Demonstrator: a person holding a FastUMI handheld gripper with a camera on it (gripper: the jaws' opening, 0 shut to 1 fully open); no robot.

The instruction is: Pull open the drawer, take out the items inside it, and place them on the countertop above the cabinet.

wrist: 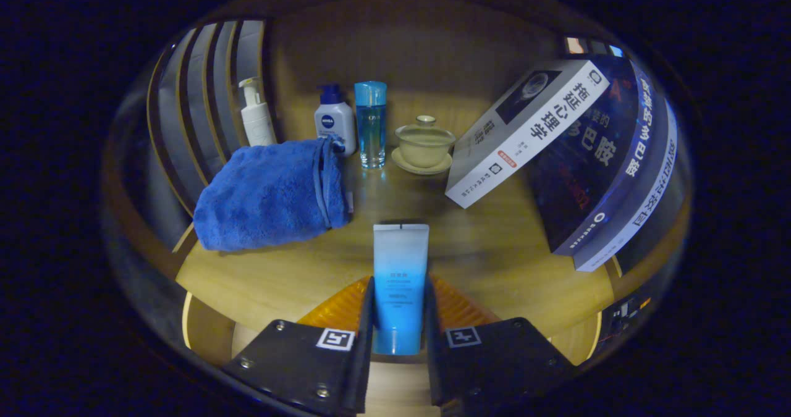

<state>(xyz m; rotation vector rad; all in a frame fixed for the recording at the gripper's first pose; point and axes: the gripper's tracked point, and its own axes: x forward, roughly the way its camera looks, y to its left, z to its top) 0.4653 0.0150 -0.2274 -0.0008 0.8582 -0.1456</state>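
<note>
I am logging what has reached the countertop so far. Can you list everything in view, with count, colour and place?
tube: 1, blue fading to white, upright between the claw's fingers, over the countertop
towel: 1, blue, lying on the countertop beyond the fingers, to the left
pump bottle: 1, white, behind the towel
lotion bottle: 1, white with dark blue cap, behind the towel's right end
clear bottle: 1, blue, beside the lotion bottle
lidded cup on saucer: 1, pale green, right of the clear bottle
books: 2, one white, one dark blue, leaning at the right
countertop: 1, light wood
claw: 1, both fingers pressing the tube's sides
</note>
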